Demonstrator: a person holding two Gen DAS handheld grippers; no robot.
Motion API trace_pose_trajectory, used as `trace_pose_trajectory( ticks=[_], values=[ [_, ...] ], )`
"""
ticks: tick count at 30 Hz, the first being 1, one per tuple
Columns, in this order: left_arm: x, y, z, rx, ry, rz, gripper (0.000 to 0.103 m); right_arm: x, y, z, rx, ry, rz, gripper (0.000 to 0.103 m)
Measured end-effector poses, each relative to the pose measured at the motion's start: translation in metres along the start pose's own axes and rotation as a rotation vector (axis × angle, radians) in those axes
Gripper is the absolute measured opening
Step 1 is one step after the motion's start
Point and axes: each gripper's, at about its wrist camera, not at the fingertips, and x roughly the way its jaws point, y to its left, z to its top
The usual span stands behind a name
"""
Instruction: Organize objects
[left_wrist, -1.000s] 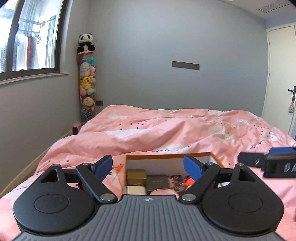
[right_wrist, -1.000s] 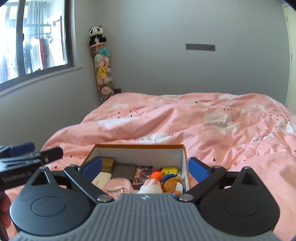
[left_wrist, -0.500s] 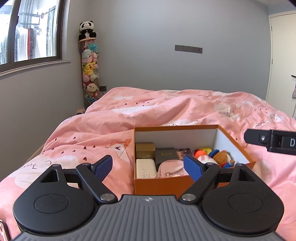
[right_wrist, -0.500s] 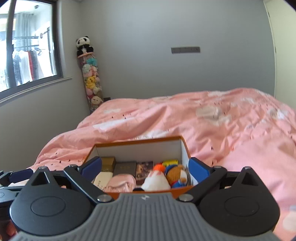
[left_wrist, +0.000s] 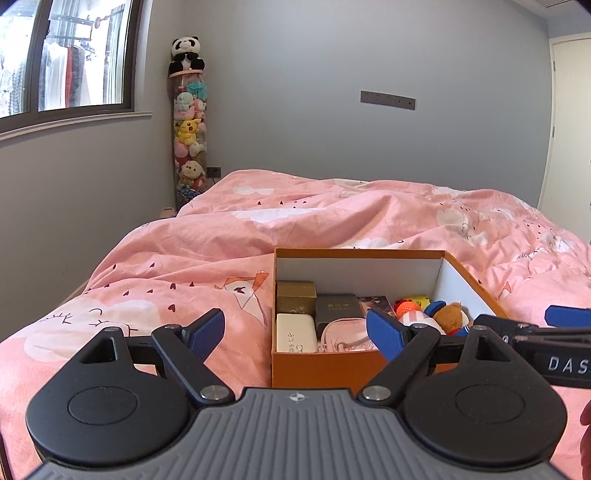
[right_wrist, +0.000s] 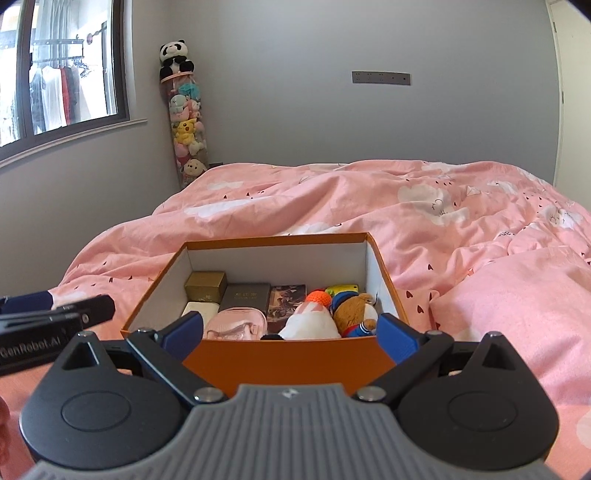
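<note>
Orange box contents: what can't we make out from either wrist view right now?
- Orange box: bottom hidden by the packed items, both views.
- Pink pouch: near end hidden behind the box's front wall, right wrist view.
- Dark box: lid lettering too small to read.
- Brown plush: partly behind the left gripper finger, left wrist view.
- Right gripper: in the left wrist view cut off by the right edge.

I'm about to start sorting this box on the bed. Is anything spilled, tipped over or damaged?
Nothing stands out. The orange box sits upright on the pink duvet with its walls intact, and everything visible lies inside it: small boxes at the left, plush toys heaped at the right. Both the left gripper and the right gripper are open and empty.
</note>
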Motion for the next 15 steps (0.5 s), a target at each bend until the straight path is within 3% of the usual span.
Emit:
trace_pose_trajectory(
  ticks=[15],
  values=[
    [0.0054, -0.0030, -0.0047, 0.005, 0.063, -0.010, 0.099, -0.0001, 0.0029, -0.0064, -0.028, 0.009, 0.009, 0.100]
  ],
)
